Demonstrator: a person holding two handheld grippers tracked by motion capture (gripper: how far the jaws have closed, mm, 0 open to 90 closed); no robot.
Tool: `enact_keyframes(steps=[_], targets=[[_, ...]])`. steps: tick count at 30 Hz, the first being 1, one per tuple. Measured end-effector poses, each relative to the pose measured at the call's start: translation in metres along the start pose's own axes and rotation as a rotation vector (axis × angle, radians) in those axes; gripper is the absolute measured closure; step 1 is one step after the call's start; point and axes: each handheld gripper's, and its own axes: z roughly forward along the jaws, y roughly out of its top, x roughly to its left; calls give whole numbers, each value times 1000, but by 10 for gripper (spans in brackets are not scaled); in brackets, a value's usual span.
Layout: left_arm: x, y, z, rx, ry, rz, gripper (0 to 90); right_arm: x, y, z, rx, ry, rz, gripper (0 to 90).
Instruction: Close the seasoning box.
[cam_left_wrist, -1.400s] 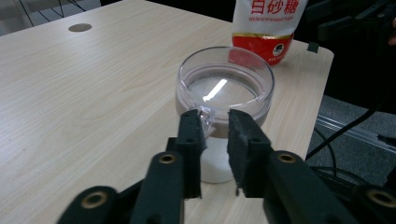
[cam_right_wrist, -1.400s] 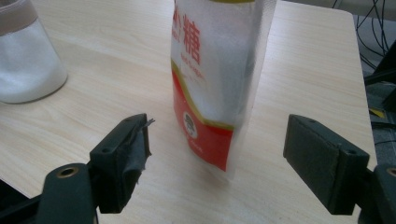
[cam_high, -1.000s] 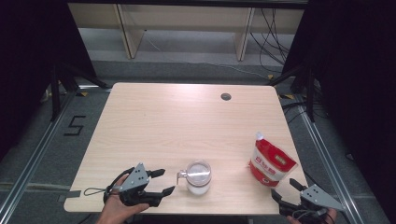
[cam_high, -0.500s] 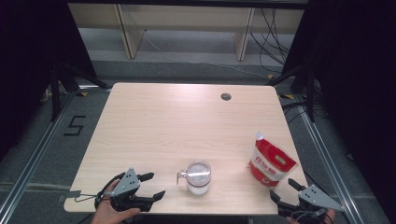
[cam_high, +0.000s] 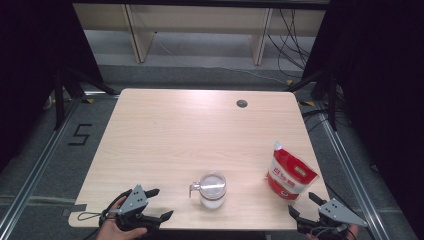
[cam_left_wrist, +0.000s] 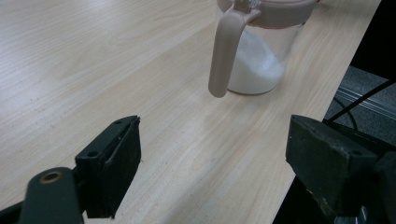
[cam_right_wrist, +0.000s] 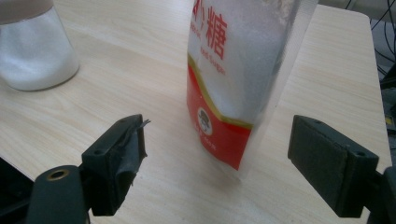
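While its two black jaws stand spread wide with only bare wood between them, having just been opening, the left claw (cam_high: 159, 204) sits at the near left corner of the surface (cam_high: 200, 130), held in a hand (cam_high: 116, 229) that comes in from the bottom edge. In the left gripper view the jaws frame the one jar (cam_left_wrist: 259, 46) straight ahead, near but apart from them: a clear glass jar with a pinkish-beige lid and a single long handle (cam_left_wrist: 223, 51) of the same colour that hangs down its side toward the claw. White granules fill its lower part. In the high view the jar (cam_high: 212, 189) stands upright near the front edge, a little right of the left claw.

The right claw (cam_high: 304, 206) rests at the near right corner, its two jaws likewise spread wide and gripping nothing. Just beyond them stands one pouch (cam_right_wrist: 243, 79), upright, white above and red below, with red printing on the upper part. It stands between the lines of the jaws but touches neither.

Counted: two claws, one jar, one pouch. A single dark round hole (cam_high: 242, 103) lies in the far part of the surface.
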Motion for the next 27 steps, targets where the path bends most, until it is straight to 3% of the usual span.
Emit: enact_keyframes(steps=[1, 4, 5, 7, 8, 11, 14, 21, 22, 23, 25, 26, 27], targets=[[0, -1, 0, -1, 2, -4, 176, -2, 0, 0, -3, -8, -25, 199], [1, -3, 0, 18, 8, 2, 166, -1, -1, 1, 3, -8, -28, 198], [1, -3, 0, 18, 8, 2, 161, 2, -1, 0, 20, 0, 19, 196], [2, -6, 0, 26, 2, 8, 161, 0, 0, 1, 16, 26, -2, 195], [1, -7, 1, 22, 4, -22, 161, 1, -1, 1, 10, 8, -4, 195], [0, -8, 0, 36, 7, -31, 161, 0, -1, 1, 8, 9, -9, 193], [-1, -9, 0, 50, 13, -13, 162, 1, -1, 1, 6, 14, -10, 190], [0, -9, 0, 53, 9, -21, 163, 0, -1, 2, 12, 8, -23, 182], [2, -9, -1, 75, 21, 9, 163, 0, -1, 1, 14, 5, -20, 182], [2, -9, -1, 74, 21, 5, 163, 3, -1, 0, 28, -1, 11, 182], [1, -9, -1, 69, 18, 1, 163, 0, -1, 2, 4, 1, -25, 181], [-1, -9, 1, 48, 11, -21, 163, 1, -1, 2, 13, 9, -9, 180], [0, -9, 1, 50, 11, -15, 163, 4, -2, 1, 29, 2, 18, 181]])
